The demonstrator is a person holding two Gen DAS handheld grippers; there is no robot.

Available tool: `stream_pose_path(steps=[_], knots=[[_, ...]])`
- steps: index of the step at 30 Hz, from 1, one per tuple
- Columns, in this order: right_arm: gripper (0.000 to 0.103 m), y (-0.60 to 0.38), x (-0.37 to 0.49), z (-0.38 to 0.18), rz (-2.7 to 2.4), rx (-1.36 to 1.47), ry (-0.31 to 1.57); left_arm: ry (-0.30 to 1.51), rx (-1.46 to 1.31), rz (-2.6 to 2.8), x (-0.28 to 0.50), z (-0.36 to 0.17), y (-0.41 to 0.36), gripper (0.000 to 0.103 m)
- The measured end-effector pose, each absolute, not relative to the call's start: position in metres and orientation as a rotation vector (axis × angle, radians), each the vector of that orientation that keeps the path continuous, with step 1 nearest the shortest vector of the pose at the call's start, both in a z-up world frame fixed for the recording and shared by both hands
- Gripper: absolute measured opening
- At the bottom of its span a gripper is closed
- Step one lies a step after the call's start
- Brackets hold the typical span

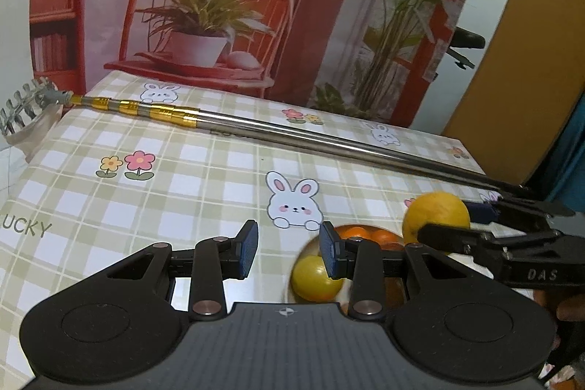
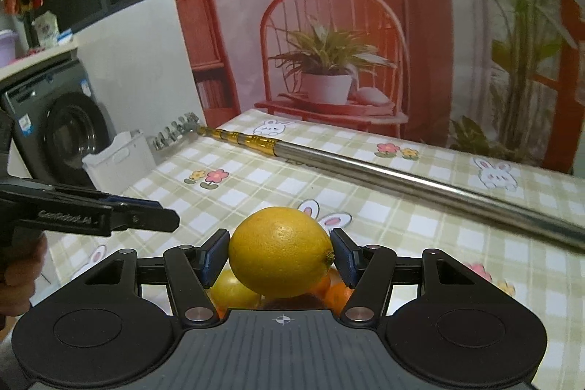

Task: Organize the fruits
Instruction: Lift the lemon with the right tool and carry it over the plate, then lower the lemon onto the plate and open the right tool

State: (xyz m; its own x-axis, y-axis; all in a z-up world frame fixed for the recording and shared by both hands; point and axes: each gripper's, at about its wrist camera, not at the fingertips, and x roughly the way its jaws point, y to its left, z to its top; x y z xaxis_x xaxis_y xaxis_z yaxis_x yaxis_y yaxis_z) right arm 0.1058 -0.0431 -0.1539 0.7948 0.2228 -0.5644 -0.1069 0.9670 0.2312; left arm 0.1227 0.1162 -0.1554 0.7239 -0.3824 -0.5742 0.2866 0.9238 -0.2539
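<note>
Checked tablecloth [image 1: 182,192] w/ steel pole [image 1: 329,141]

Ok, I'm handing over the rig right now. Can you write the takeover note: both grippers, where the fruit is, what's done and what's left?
Right hand-held gripper: shut on the lemon, held above the bowl.
Left hand-held gripper: jaws apart, nothing between them, over the tablecloth just left of the bowl.
Bowl: near the front of the table, holding a yellow round fruit and oranges.
Telescopic metal pole: lies diagonally across the back of the table, untouched.
Done: the lemon is gripped and off the table.
Left: where the lemon belongs cannot be told from here; set it down, then release.
</note>
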Motion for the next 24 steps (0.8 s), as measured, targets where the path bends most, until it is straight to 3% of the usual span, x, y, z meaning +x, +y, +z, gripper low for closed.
stream_pose_path(steps=[14,24], knots=[[0.056,-0.024,0.038,-0.174,0.142,0.190,0.702,0.620,-0.106,-0.417,0.080,-0.140,0.104,0.039],[0.056,-0.002,0.044,-0.185,0.269,-0.005,0.827,0.636,-0.115,-0.426,0.079,-0.144,0.104,0.040]])
